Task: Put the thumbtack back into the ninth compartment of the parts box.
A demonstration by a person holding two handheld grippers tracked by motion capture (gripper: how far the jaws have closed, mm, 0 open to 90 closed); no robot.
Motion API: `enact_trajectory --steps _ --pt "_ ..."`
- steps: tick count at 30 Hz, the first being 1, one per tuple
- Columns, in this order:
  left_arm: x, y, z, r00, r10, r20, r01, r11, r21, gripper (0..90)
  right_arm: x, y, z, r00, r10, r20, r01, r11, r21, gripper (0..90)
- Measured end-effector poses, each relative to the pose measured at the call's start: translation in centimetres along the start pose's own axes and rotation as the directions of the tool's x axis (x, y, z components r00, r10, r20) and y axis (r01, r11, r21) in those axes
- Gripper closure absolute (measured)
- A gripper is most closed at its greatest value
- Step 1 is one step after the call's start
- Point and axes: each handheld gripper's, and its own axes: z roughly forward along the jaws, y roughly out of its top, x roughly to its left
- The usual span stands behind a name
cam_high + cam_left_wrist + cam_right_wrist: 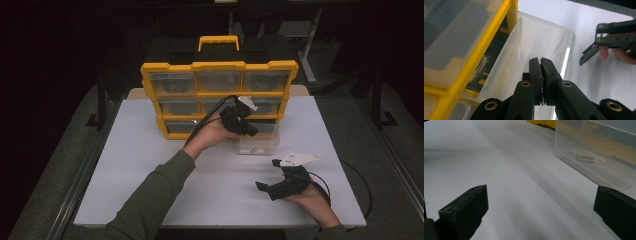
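A yellow organizer with clear drawers stands at the back of the white table. One clear drawer is pulled out in front of its bottom right slot, and two screws lie in it. My left gripper hangs over that drawer with its jaws shut. In the left gripper view its fingertips touch each other above the drawer's inside, and I see nothing between them. My right gripper rests low over the table, to the right of and nearer than the drawer, open and holding nothing.
The organizer's yellow frame runs close along the left of the drawer. A black cable loops behind my right hand near the table's right edge. A dark case sits behind the organizer. Bare white tabletop spreads ahead of the right gripper.
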Motion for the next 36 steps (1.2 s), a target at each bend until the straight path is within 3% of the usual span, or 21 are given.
enact_trajectory --steps 9,16,27,36 --pt "0.1 -0.2 1.6 0.9999 -0.005 -0.013 0.005 0.9993 0.037 87.4 0.0 0.0 0.0 1.0 0.0 0.0 0.0 1.0 -0.001 0.0" --pt "0.2 -0.2 1.2 0.9997 -0.01 -0.025 0.01 0.9996 0.025 82.9 0.0 0.0 0.0 1.0 0.0 0.0 0.0 1.0 -0.001 0.0" --pt "-0.3 -0.3 -1.5 0.9998 -0.016 -0.012 0.016 0.9996 -0.022 75.4 0.1 0.0 0.0 1.0 -0.002 0.0 0.002 1.0 0.001 0.0" --pt "-0.2 -2.7 -4.8 0.9987 -0.048 -0.016 0.047 0.9972 -0.058 65.9 0.1 0.0 0.1 1.0 -0.003 0.001 0.003 1.0 0.004 0.0"
